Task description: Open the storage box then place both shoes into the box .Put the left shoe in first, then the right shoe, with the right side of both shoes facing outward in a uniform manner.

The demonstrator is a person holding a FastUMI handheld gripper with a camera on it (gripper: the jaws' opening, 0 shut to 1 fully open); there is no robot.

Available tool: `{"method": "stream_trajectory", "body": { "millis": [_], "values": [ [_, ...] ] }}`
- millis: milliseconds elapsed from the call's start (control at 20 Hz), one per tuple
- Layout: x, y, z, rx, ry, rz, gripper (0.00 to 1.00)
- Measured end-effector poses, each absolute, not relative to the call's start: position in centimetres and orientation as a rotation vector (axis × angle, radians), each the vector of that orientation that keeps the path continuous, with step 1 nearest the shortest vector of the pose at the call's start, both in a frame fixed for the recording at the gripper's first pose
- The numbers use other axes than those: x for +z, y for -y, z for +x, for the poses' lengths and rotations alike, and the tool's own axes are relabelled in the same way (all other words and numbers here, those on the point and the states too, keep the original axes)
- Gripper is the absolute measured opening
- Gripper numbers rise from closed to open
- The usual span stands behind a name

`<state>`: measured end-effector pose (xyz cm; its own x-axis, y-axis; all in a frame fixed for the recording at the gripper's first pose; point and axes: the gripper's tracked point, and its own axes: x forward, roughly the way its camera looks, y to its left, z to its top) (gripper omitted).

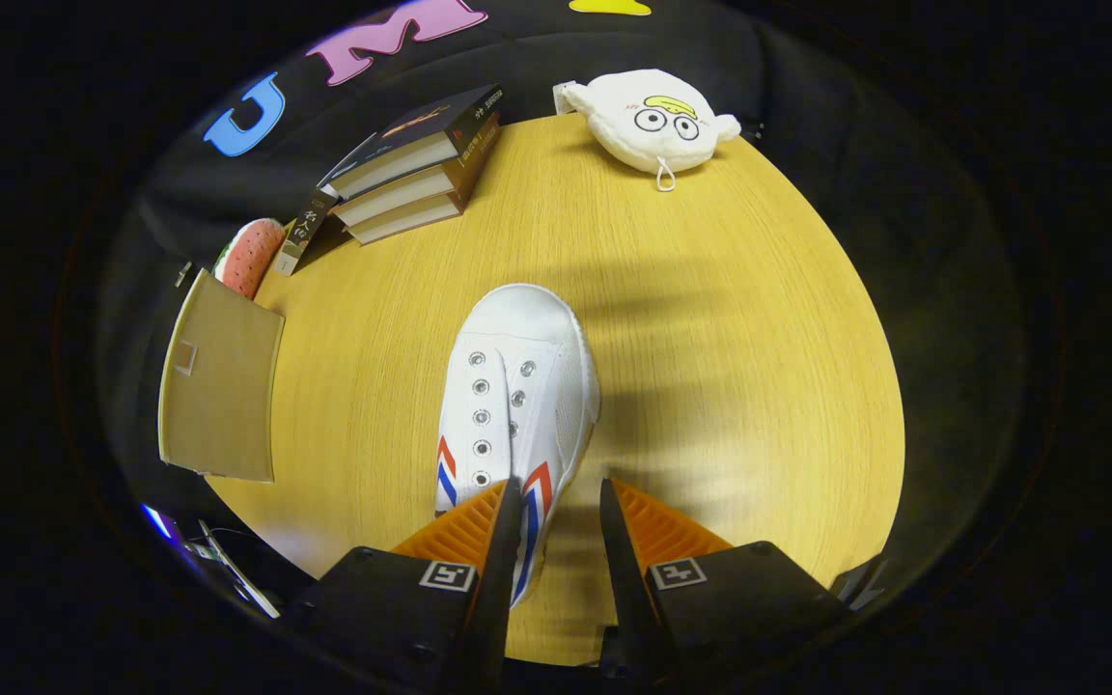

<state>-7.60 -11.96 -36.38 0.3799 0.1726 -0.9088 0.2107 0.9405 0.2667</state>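
- The gripper (556,497) hangs above the yellow wood-grain tabletop (730,319), its fingers (503,541) parted by a moderate gap.
- A white canvas shoe with red and blue stripes (517,386) lies on the tabletop, toe pointing away. Its heel end sits at the fingers, mostly under the left one; contact cannot be confirmed.
- A tan cardboard flap (218,386), possibly the storage box, stands left of the shoe.
- A stack of books (411,164) and a white plush toy with cartoon eyes (653,121) lie beyond.

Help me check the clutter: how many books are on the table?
3, stacked beyond the white shoe, which reaches between the gripper fingers; another thin book may lean alongside.
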Motion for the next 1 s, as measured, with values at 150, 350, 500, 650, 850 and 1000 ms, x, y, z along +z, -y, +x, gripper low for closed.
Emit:
{"method": "stream_trajectory", "body": {
  "millis": [150, 350, 500, 650, 850, 1000],
  "values": [
    [-36.8, 11.2, -7.4, -0.017, -1.210, 0.356, 0.47],
    [-36.8, 10.7, -7.7, -0.034, -1.227, 0.362, 0.29],
    [-36.4, 10.7, -7.9, -0.072, -1.260, 0.458, 0.30],
    [-36.9, 11.5, -8.2, -0.120, -1.256, 0.532, 0.42],
    [-36.2, 9.8, -8.3, -0.108, -1.299, 0.745, 0.55],
    [-36.8, 9.5, -8.7, -0.094, -1.299, 0.734, 0.57]
  ]
}}
